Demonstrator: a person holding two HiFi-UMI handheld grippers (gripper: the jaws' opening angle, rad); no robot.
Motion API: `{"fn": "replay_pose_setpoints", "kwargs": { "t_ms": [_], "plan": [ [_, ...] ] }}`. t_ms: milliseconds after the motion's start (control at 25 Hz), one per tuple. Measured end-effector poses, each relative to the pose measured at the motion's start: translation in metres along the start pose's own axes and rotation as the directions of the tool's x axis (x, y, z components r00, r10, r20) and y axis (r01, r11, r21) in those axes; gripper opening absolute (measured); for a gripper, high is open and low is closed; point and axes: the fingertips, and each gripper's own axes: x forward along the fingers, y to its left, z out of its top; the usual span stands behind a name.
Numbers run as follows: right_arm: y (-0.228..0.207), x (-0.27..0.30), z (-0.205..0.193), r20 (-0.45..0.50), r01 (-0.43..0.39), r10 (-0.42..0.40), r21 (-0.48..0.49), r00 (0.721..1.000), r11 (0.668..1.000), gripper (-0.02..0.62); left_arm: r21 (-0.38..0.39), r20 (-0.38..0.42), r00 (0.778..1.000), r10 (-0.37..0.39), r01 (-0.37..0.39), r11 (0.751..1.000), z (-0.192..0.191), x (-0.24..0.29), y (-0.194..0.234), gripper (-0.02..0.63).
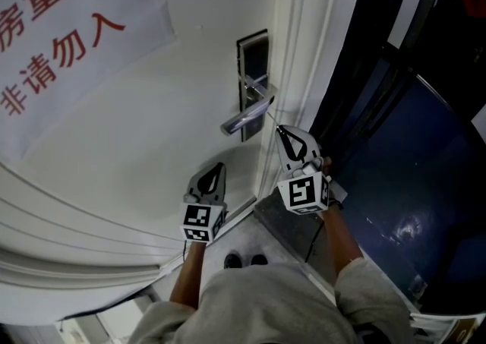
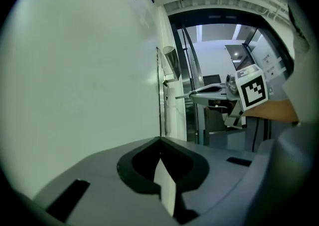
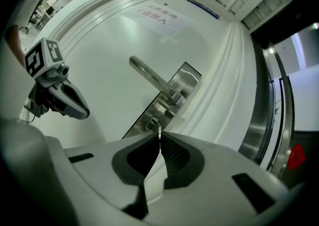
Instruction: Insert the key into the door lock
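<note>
right gripper (image 3: 159, 139) jaws pinched on key (image 3: 159, 130), tip near keyhole (image 3: 152, 123) at its 11 o'clock; not inserted yet; left gripper (image 2: 160, 142) jaws together, empty, off at 9 o'clock

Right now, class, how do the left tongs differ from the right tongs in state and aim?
The right tongs are shut on a key; the left tongs are shut on nothing. The right tongs aim at the keyhole under the door handle; the left tongs have only bare door beside them. The right tongs sit nearer the lock plate than the left tongs. Both carry a marker cube.
</note>
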Motion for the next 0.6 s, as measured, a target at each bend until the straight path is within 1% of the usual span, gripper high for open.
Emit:
{"fn": "replay_pose_setpoints", "kwargs": {
  "t_ms": [120,240,360,480,560,600],
  "plan": [
    [0.004,0.003,0.002,-0.013,-0.002,0.000,-0.154,1.000,0.988,0.029,0.002,-0.003,1.000,0.001,-0.001,1.000,0.000,0.000,0.001,0.018],
    [0.009,0.006,0.004,-0.015,-0.009,0.005,-0.294,1.000,0.956,0.029,-0.001,-0.001,1.000,0.006,-0.006,1.000,0.000,0.001,0.004,0.017],
    [0.015,0.009,0.005,-0.012,-0.012,0.008,-0.417,1.000,0.909,0.029,0.000,0.000,1.000,0.008,-0.008,1.000,0.000,0.001,0.005,0.018],
    [0.018,0.012,0.005,-0.005,-0.003,0.001,-0.528,1.000,0.849,0.029,0.001,-0.002,1.000,0.008,-0.008,1.000,-0.001,0.000,0.005,0.017],
    [0.019,0.013,0.005,0.001,0.002,-0.002,-0.577,1.000,0.817,0.029,0.000,-0.002,1.000,0.010,-0.010,1.000,-0.001,0.000,0.006,0.017],
    [0.019,0.014,0.006,0.004,0.003,-0.001,-0.592,1.000,0.806,0.029,-0.001,-0.002,1.000,0.011,-0.011,1.000,-0.002,0.000,0.006,0.017]
  ]
}}
